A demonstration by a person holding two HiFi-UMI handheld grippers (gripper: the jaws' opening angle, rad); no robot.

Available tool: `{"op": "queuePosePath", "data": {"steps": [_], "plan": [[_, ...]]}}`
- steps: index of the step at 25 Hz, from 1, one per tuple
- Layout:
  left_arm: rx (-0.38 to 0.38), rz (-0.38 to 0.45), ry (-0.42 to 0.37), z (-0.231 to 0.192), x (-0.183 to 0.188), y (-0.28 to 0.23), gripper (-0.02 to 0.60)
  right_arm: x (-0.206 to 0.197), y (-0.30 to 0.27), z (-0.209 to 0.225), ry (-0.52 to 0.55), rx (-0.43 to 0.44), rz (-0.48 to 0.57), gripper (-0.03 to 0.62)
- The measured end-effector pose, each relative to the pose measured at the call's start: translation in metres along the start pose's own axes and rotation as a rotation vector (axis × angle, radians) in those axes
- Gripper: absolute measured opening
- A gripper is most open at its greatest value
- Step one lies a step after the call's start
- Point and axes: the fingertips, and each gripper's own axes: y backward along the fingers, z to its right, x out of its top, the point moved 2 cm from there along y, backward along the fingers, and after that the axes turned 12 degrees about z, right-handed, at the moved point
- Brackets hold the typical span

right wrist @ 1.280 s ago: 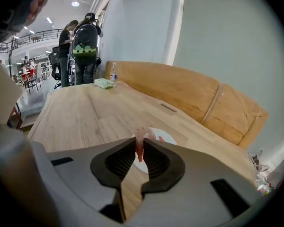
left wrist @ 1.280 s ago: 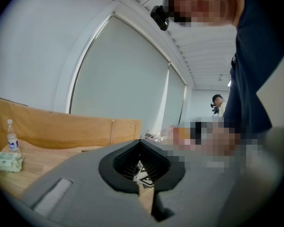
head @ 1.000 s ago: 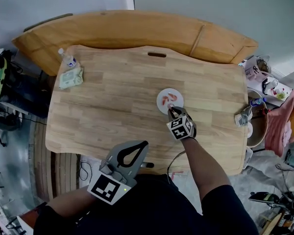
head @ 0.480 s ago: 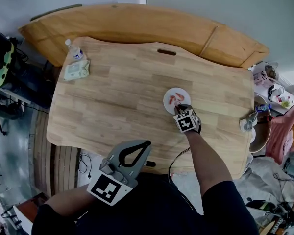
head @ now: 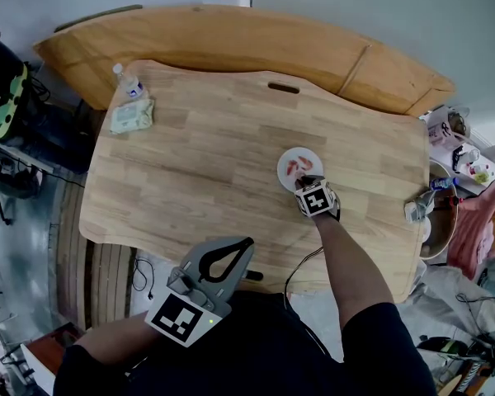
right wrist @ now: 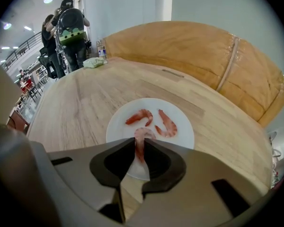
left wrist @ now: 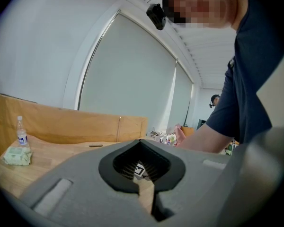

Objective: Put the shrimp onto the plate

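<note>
Right tongs (right wrist: 139, 143): grey matte moulded jaws with black inner lining, tips pressed on the tail of one shrimp (right wrist: 141, 137). The jaws have just been easing apart, with the shrimp between them; its curled pink body touches the plate (right wrist: 116, 129) at the plate's 6 o'clock edge.

Left tongs (head: 247, 242): same grey build, marker cube at the rear, tips pressed together on nothing, held off the table's 6 o'clock edge.

Plate: round, white, smooth and shallow, at about 3 o'clock from the table's middle. Contents: two further shrimp, both pink-orange and glossy, one hooked (right wrist: 140, 117) at 11 o'clock and one gently curved (right wrist: 167, 124) at 1 o'clock.

Table (head: 198, 163): pale wood-grain top, rounded corners, slot handle at 12 o'clock.

Bottle (head: 128, 85): clear plastic, upright, at the 10 o'clock corner.

Packet (head: 132, 115): soft, pale green, just beside the bottle.
</note>
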Motion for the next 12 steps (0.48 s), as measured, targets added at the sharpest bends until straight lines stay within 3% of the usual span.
{"op": "queuePosePath", "data": {"steps": [12], "plan": [[-0.022,0.014,-0.003,0.009,0.002,0.006,0.005,0.010,0.018,0.004,-0.005,-0.029,0.065,0.109]]}}
